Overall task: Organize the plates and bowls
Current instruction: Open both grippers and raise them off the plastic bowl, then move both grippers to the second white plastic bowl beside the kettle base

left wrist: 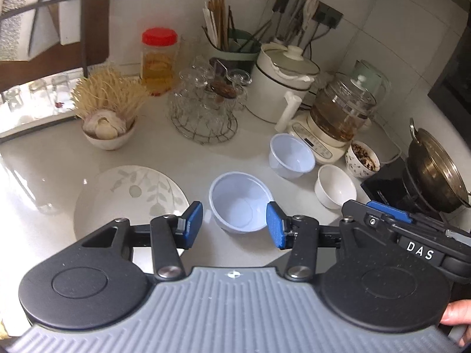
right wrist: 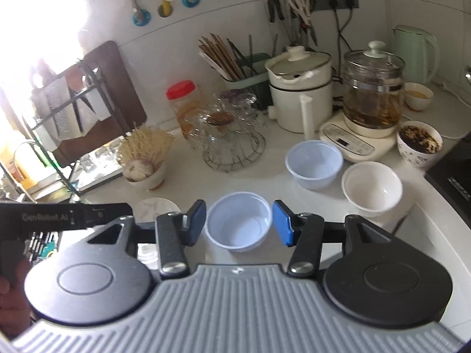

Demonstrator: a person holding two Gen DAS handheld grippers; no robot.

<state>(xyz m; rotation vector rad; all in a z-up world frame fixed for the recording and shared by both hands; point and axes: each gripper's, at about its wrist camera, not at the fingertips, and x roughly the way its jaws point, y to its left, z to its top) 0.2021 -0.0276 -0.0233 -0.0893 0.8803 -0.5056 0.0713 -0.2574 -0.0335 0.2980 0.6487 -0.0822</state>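
Your left claw [left wrist: 234, 225] and right claw [right wrist: 239, 223] are hanging spread, pinching nothing, an empty blue bowl [left wrist: 240, 201] sitting beyond them; plate [left wrist: 129, 197] lying left on the desk [left wrist: 191, 158].

near bowl [left wrist: 240, 201]: pale blue
plate [left wrist: 129, 197]: white — grey leaf pattern
jar lid [left wrist: 159, 36]: red
worktop [left wrist: 182, 158]: white

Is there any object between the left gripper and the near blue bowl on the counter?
Nothing visible does. The left gripper is open above the counter, and the near blue bowl shows directly between its fingers with bare counter around it. The patterned plate lies off to the left, the second blue bowl farther back.
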